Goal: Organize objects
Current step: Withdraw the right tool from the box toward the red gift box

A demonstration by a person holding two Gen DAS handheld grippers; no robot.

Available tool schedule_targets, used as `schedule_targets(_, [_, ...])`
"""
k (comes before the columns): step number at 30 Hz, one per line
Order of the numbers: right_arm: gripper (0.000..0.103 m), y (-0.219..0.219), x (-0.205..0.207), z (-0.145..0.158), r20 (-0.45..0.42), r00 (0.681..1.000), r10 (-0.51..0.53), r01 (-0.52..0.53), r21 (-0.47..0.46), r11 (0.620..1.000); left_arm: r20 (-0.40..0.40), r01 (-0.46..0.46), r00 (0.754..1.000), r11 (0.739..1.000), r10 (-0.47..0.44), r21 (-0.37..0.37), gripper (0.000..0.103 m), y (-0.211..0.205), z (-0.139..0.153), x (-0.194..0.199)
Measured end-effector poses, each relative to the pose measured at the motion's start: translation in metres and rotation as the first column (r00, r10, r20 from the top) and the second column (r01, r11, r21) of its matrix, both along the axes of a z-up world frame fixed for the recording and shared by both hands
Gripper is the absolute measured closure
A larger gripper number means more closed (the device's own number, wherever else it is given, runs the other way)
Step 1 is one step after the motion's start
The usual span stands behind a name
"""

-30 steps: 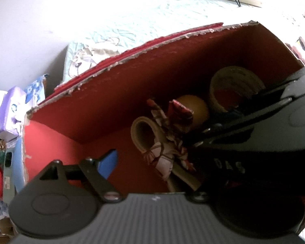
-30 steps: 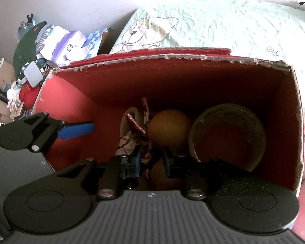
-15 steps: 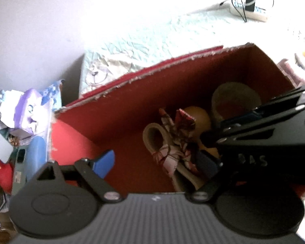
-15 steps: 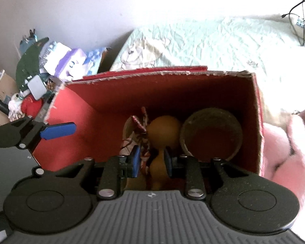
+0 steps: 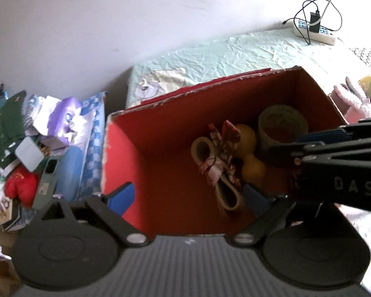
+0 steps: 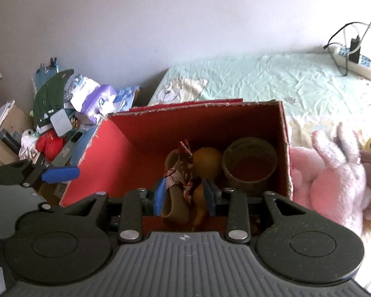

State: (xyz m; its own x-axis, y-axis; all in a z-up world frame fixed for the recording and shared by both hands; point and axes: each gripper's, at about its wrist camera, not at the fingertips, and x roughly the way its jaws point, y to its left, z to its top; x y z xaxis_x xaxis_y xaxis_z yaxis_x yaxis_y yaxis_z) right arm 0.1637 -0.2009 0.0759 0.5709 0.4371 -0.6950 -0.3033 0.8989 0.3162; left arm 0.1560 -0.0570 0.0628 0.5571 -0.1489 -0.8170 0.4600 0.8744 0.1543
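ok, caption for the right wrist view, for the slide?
Right gripper, jaws opening, above a red box holding a gourd, tape roll and ribboned loop.

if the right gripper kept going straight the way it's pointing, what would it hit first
Most likely the things in the red box: the yellow gourd and ribbon bundle, seen between the right gripper's opening jaws. Depth is unclear.

Box (image 6: 126, 153) on bed (image 6: 272, 81): sandal (image 6: 175, 205) left, gourd (image 6: 206, 160) middle, tape roll (image 6: 249, 170) right; plush rabbit (image 6: 334, 178) right of box.
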Motion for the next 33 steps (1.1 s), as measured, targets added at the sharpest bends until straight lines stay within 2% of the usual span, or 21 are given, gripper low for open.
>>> schedule_targets(6, [0.062,0.001,-0.023,0.008,0.078,0.997,-0.018,0.02,-0.026,0.999,0.031,-0.009,0.999,1.0,0.009,-0.003,0.008,0.007,0.008,-0.019])
schedule_targets(10, [0.056,-0.003,-0.039,0.01,0.116,0.992,-0.045,0.046,-0.003,0.999,0.043,-0.023,0.999,1.0,0.022,0.005,0.008,0.012,0.01,-0.028])
schedule_targets(13, [0.055,-0.005,-0.048,0.01,0.129,0.99,-0.056,0.056,0.004,0.998,0.039,-0.028,0.999,1.0,0.027,0.006,0.008,0.017,0.009,-0.034])
schedule_targets(25, [0.056,0.004,-0.081,0.005,0.081,0.997,0.011,-0.011,-0.011,1.0,-0.018,-0.079,0.997,0.997,0.079,0.005,0.008,0.043,0.0,-0.057])
schedule_targets(33, [0.056,0.018,-0.085,-0.017,-0.011,0.997,0.078,-0.078,-0.029,0.997,-0.066,-0.124,0.99,0.991,0.127,0.049,0.008,0.063,-0.023,-0.063])
